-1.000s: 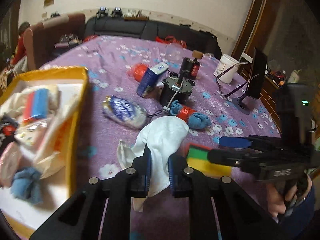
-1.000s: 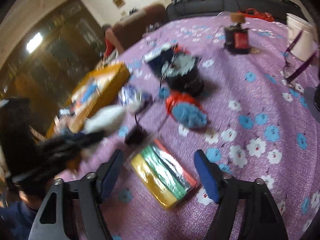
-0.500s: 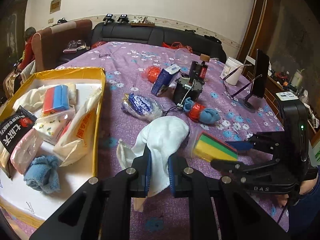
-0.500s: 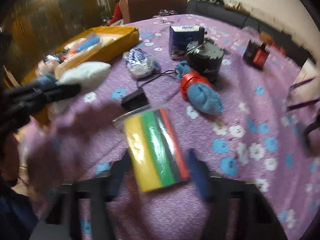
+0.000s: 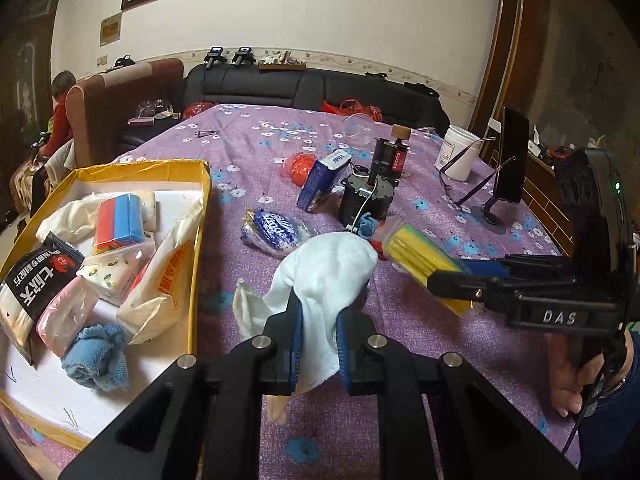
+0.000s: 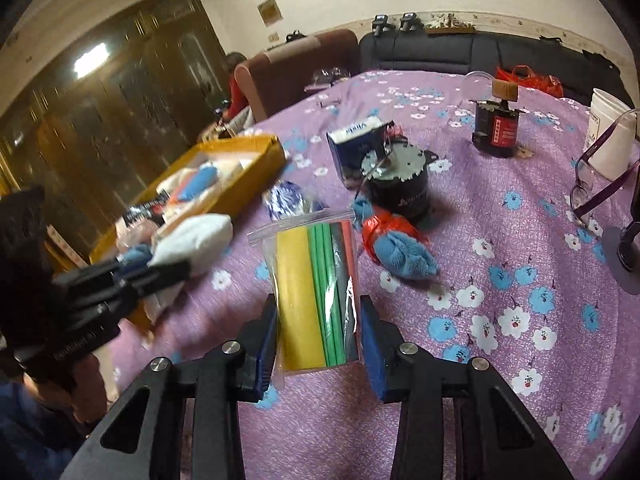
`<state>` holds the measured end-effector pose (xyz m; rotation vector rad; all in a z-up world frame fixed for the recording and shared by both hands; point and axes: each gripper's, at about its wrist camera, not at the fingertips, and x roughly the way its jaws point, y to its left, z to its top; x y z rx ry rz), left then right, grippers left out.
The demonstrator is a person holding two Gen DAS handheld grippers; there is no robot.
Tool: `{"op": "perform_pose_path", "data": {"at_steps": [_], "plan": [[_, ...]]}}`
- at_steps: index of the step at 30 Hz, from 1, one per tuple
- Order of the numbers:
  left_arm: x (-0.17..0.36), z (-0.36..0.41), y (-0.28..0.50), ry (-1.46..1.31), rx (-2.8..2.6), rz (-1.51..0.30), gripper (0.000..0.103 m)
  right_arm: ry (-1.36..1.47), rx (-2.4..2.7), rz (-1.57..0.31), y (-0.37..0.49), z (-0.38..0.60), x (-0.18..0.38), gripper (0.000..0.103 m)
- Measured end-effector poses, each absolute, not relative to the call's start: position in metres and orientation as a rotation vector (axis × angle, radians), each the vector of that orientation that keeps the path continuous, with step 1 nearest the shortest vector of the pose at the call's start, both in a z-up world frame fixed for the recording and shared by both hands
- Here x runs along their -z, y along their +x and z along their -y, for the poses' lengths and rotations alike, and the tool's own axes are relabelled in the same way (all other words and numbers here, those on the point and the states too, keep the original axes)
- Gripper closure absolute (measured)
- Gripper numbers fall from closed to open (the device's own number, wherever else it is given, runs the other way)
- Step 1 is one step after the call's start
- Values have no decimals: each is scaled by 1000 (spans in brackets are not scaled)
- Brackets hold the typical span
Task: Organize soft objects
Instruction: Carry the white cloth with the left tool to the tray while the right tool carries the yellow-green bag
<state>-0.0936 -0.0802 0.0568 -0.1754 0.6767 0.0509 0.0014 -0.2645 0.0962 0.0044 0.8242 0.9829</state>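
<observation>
Two soft things are in hand at once, and the left wrist view shows the first: the left gripper (image 5: 318, 330) has its jaws clamped on a white cloth (image 5: 326, 268), which bunches up above the pads and hangs off the purple flowered tablecloth (image 5: 248, 148). To the left lies the yellow tray (image 5: 202, 204), already holding several soft goods: a blue towel (image 5: 96, 356), a red-and-blue sponge pack (image 5: 118, 216), a pink packet (image 5: 66, 314), a black packet (image 5: 38, 280) and a cream bag (image 5: 160, 284). On the right of this view the right gripper (image 5: 452, 276) carries a bag of coloured sponge strips (image 5: 420, 258) above the cloth. From the right wrist view, that gripper (image 6: 318, 336) has its jaws pressed on both sides of the clear bag of strips (image 6: 316, 284), yellow, green, dark and red, which is held upright and clear of the table. Beyond it a blue cloth tied with red plastic (image 6: 400, 246) and a blue-and-white wrapped packet (image 6: 286, 200) lie loose on the table, near a black motor (image 6: 400, 184) and a blue box (image 6: 356, 140) that look hard and probably stay put. I judge the sorting well under way: much is in the tray, two items are lifted but not yet delivered, and at least the tied cloth and the wrapped packet remain to be gathered.
</observation>
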Motion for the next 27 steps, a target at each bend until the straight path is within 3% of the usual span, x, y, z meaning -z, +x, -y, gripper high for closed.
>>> {"op": "perform_pose_path", "data": {"at_steps": [27], "plan": [[-82,65,-116,-189,-80,-589,89,144,-976,-804,3,270,-110,61]]}}
